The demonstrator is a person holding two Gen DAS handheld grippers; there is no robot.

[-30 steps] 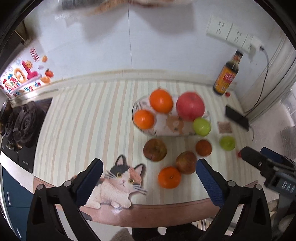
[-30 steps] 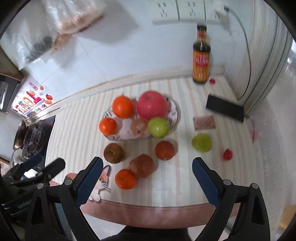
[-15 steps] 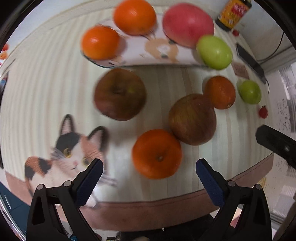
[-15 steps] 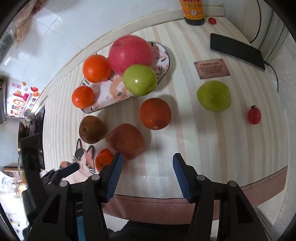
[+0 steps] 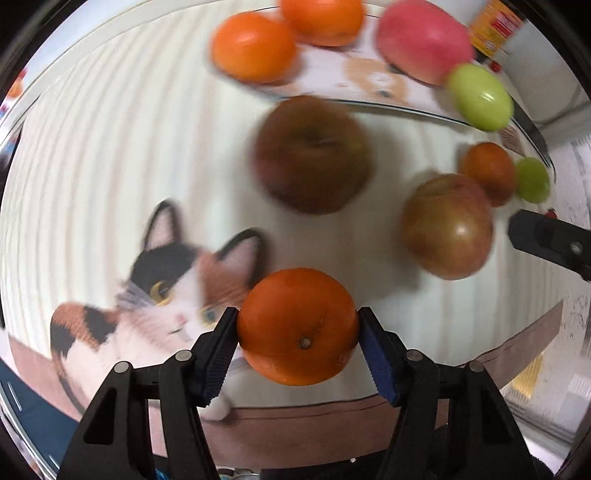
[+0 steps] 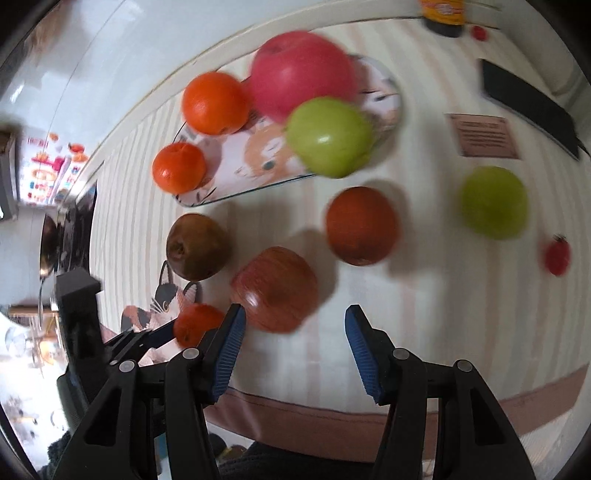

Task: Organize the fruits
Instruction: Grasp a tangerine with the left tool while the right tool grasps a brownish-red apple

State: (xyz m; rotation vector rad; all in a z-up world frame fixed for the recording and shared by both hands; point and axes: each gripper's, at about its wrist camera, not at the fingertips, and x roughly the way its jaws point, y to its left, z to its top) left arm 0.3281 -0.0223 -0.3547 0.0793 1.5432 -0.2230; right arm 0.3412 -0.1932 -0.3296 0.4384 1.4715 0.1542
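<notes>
I have an orange (image 5: 297,326) pinched between the left gripper (image 5: 297,328) pads, one blue pad pressed on each flank, so that tool is clamped on the fruit just above the cat picture (image 5: 162,280) printed on the striped mat (image 5: 92,155). I cannot tell from the blur whether it is off the mat or resting on it. My right gripper (image 6: 291,345) is parted with nothing between its pads; the reddish apple (image 6: 275,288) sits just ahead of its left pad, close but apparently not touched (my guess is that this one is next).

By my count the plate (image 6: 388,99) already carries four fruits: two oranges (image 6: 216,103) at its left side, a big pink apple (image 6: 301,70) and a green apple (image 6: 328,136) at its near rim. Loose on the mat are a dark brown apple (image 6: 197,247), the reddish apple, a darker orange (image 6: 362,225), a second green apple (image 6: 493,201) and a small red tomato (image 6: 557,254) well off to the right, plus the orange I hold. So I judge the job under halfway, with six pieces to go if the tomato counts.

Beyond the fruit lie a brown card (image 6: 484,134), a black phone (image 6: 528,107) and a sauce bottle (image 6: 443,14) at the wall.
</notes>
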